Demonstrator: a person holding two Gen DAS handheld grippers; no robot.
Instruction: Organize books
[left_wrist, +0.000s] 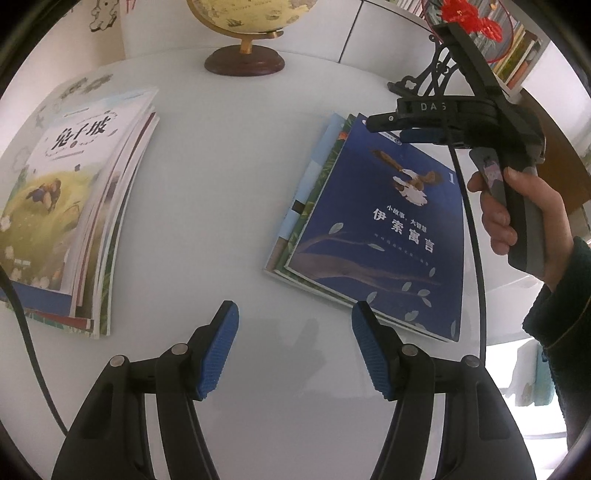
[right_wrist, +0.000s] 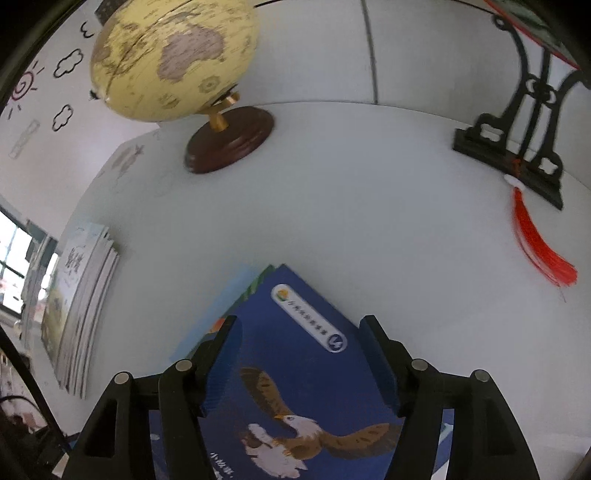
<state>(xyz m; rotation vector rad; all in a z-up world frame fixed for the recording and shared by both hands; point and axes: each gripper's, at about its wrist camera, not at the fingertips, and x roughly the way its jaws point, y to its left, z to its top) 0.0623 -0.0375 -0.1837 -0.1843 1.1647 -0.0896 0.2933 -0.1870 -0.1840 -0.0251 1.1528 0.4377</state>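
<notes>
White counter (left_wrist: 229, 192) w/ a globe (right_wrist: 173, 59) at the back, wall stickers behind, a black stand (right_wrist: 517, 155) w/ red tassel (right_wrist: 535, 240) to the right.

Right claw (right_wrist: 299, 354): jaws apart, nothing clamped; it hangs right over the far end of the blue book (right_wrist: 306, 332), top of a small fanned pile. No pad contact that I can make out. In the left wrist view the same claw (left_wrist: 384, 127) sits at the book's (left_wrist: 388, 236) top edge, a hand (left_wrist: 517, 214) on its grip.

Left claw (left_wrist: 295, 343): released, empty, over bare counter; the blue book's near corner is just beside its right finger.

2nd pile (left_wrist: 66, 206), green-cover book on top, lies well apart to the left.

Key relation: the blue book's long axis runs roughly along the right claw's pointing line, away from the person; right claw is nearer, so prob. it takes the book by the far edge.
</notes>
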